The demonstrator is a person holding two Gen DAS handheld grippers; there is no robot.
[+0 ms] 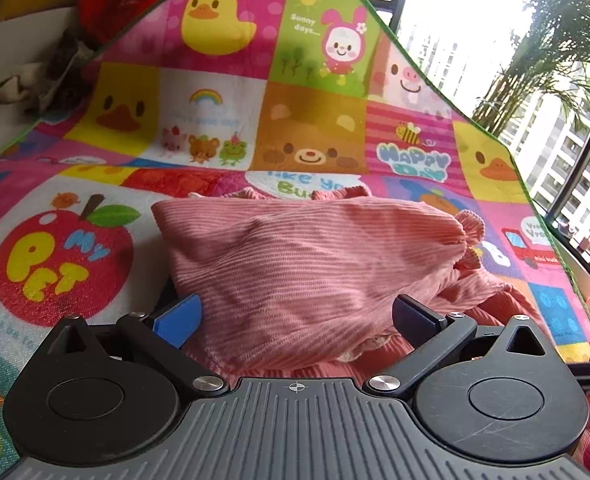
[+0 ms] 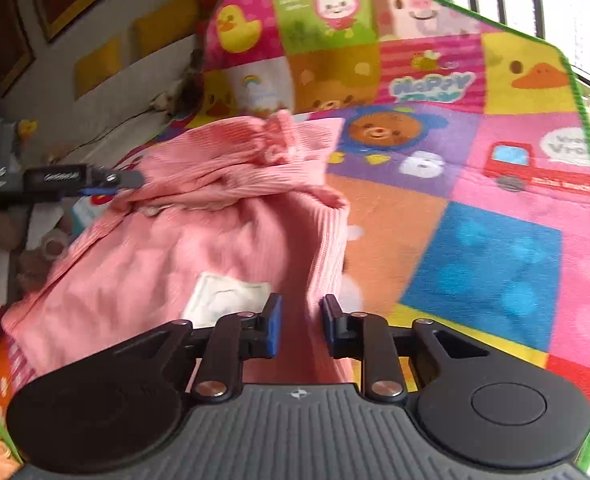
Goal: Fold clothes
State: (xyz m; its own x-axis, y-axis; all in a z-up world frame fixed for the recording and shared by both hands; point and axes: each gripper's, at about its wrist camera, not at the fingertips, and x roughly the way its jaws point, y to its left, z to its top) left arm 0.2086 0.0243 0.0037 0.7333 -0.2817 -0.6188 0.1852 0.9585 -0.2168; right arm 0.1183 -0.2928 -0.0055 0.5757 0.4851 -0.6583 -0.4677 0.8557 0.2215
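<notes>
A pink ribbed garment [image 1: 315,248] lies bunched on a colourful cartoon play mat [image 1: 307,120]. In the left wrist view my left gripper [image 1: 297,316] stands open, its blue-padded fingers wide apart with the garment's near fold bulging between them. The right wrist view shows the same garment [image 2: 215,208] with a white label [image 2: 227,296] facing up. My right gripper [image 2: 301,320] is shut on a raised fold at the garment's right edge, which fills the narrow gap between the pads. The left gripper [image 2: 115,184] shows at the garment's far left edge.
The mat [image 2: 495,240] has a green border and curls up at the back. Windows and a palm plant [image 1: 555,40] are to the right. Yellow cushions [image 2: 167,20] and a white ledge sit at the back left, with soft toys [image 2: 35,248] at the left edge.
</notes>
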